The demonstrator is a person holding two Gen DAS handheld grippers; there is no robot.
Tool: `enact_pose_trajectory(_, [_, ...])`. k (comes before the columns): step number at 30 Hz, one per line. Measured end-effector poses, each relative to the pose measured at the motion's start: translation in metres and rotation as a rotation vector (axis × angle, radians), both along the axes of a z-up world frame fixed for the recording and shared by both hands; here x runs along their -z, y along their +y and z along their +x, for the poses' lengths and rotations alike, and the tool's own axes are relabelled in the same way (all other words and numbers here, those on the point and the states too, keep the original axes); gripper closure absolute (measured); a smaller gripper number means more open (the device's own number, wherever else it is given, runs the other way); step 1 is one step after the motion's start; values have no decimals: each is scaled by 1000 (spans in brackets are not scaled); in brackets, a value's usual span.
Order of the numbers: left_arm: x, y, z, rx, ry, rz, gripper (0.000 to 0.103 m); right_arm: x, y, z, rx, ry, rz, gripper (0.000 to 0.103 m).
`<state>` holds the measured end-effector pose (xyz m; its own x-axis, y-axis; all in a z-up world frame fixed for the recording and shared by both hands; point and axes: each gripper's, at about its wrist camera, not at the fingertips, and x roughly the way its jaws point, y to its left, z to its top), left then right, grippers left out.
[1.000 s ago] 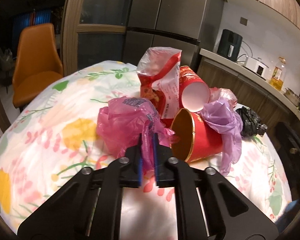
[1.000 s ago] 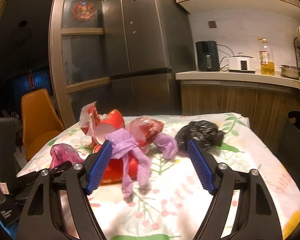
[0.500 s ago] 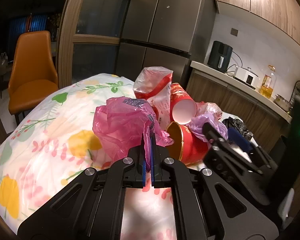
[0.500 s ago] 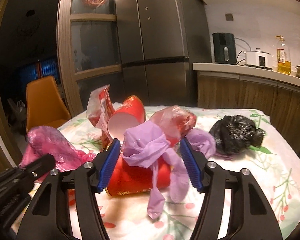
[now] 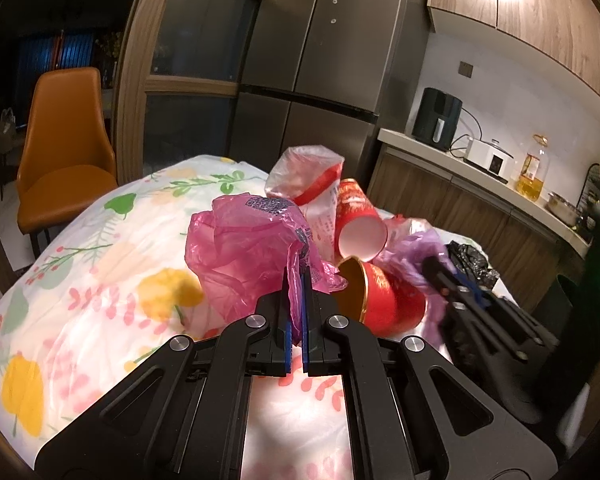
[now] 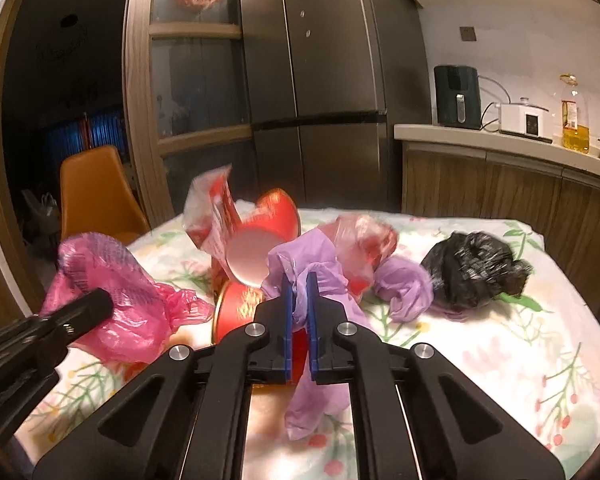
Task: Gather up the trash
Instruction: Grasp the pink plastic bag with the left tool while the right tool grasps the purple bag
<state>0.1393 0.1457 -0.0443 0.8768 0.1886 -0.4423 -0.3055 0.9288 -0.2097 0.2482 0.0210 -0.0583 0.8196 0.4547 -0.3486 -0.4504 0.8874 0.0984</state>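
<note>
Nearest each lens, both tools have their jaws pinched tight on plastic film: the left gripper (image 5: 296, 280) clamps a fold of the pink bag (image 5: 244, 248), and the right gripper (image 6: 299, 288) clamps a strip of the purple bag (image 6: 308, 268), whose tail hangs below the blue pads. Both bags belong to the trash heap on the floral tablecloth (image 5: 100, 248), and the purple one drapes over a red cup (image 6: 236, 308) lying on its side. To lift well, I would raise each bag slowly and straight up, since thin film can slip or tear and the purple bag may drag the cup along. Behind these lie a second red cup (image 6: 260, 248), a snack wrapper (image 5: 312, 176) and, further right, a crumpled black bag (image 6: 476, 272) resting apart on the cloth. Only the right view shows that black bag whole and the purple tail; only the left view shows the printed code on the pink bag and the gold inside of the near cup. No bin can be made out with certainty.
</note>
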Motion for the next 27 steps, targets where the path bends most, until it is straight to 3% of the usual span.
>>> enact_pose_trajectory(14, [-24,-38,-14,49,-51,41,101,-41,-64,-49,44,-91,85,97])
enact_pose_trajectory(27, [-40,-106,-7,189,-84,76,101,-52,-134,-73,171,-132,100,97])
